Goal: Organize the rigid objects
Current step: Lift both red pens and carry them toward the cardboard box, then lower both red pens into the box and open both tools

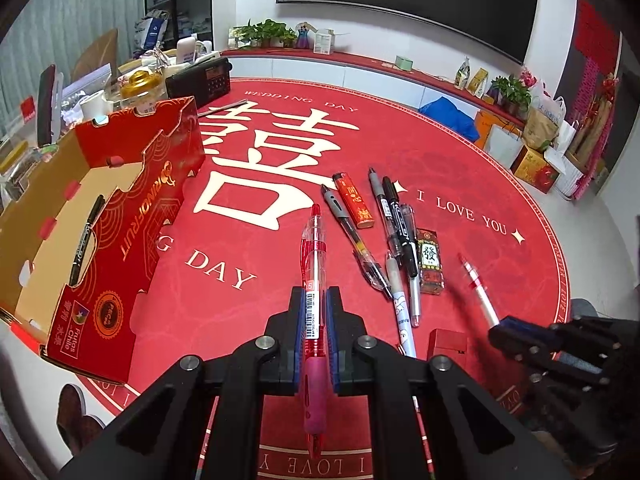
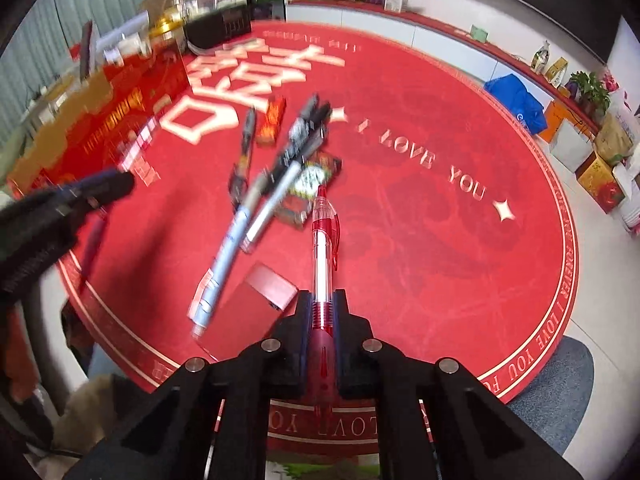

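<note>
My left gripper (image 1: 315, 300) is shut on a red pen with a pink grip (image 1: 313, 272), held above the red round mat (image 1: 500, 264). My right gripper (image 2: 322, 304) is shut on a red and white clip pen (image 2: 323, 248); it also shows at the right of the left wrist view (image 1: 498, 326). An open red cardboard fruit box (image 1: 132, 216) stands at the left with a black marker (image 1: 86, 236) inside. On the mat lie several pens (image 1: 394, 216), an orange lighter (image 1: 354, 200), a mahjong-print lighter (image 1: 430, 260) and a small red box (image 1: 448, 346).
A black radio (image 1: 200, 78), a glass teapot (image 1: 140, 84) and clutter stand behind the box. Bags and cartons (image 1: 536, 152) line the far right wall. The right wrist view is blurred by motion.
</note>
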{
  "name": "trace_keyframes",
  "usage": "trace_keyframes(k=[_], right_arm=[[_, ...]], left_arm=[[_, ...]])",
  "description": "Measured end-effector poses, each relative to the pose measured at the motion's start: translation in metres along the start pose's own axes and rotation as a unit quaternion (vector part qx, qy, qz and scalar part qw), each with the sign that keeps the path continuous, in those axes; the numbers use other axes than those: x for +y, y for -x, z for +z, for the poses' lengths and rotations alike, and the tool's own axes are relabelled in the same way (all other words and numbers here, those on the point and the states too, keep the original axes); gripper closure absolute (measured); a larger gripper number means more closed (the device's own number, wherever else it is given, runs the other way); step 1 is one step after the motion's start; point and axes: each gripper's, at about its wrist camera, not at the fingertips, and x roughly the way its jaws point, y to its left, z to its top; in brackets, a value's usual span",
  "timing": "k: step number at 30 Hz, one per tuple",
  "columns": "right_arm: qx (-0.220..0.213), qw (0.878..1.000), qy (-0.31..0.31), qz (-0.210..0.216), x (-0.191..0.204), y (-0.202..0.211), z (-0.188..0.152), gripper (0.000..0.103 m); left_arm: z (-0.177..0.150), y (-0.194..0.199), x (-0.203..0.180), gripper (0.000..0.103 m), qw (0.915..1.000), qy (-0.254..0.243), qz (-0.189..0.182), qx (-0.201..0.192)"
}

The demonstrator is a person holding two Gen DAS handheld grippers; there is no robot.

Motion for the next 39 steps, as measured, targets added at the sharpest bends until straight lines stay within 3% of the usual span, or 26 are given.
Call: trace_keyframes(k=[10, 18, 30, 35, 39], right_arm=[[-0.067, 0.996, -0.002, 0.055, 0.024, 0.042, 0.046, 0.093], [-0.092, 0.987, 0.025, 0.131, 0.073, 0.053, 0.093, 0.093], [-0.101, 0.963, 0.106, 0.226, 0.200, 0.036, 0.157, 0.093], [-0.086, 0.958, 0.117, 0.249, 0.235, 0.014, 0.171, 0.093], [-0.078, 0.957, 0.123, 0.250, 0.247, -0.001, 0.177, 0.093]], left_arm=[[0.017, 0.021, 0.018, 0.093, 0.9992, 0.020, 0.011, -0.034], [0.039, 0.048, 0.072, 0.093, 0.9939, 0.058, 0.050, -0.079], [0.056, 0.062, 0.197, 0.093, 0.9685, 0.136, 0.183, -0.100], [0.055, 0.054, 0.221, 0.093, 0.9609, 0.148, 0.215, -0.092], [0.057, 0.040, 0.234, 0.093, 0.9596, 0.156, 0.220, -0.081]])
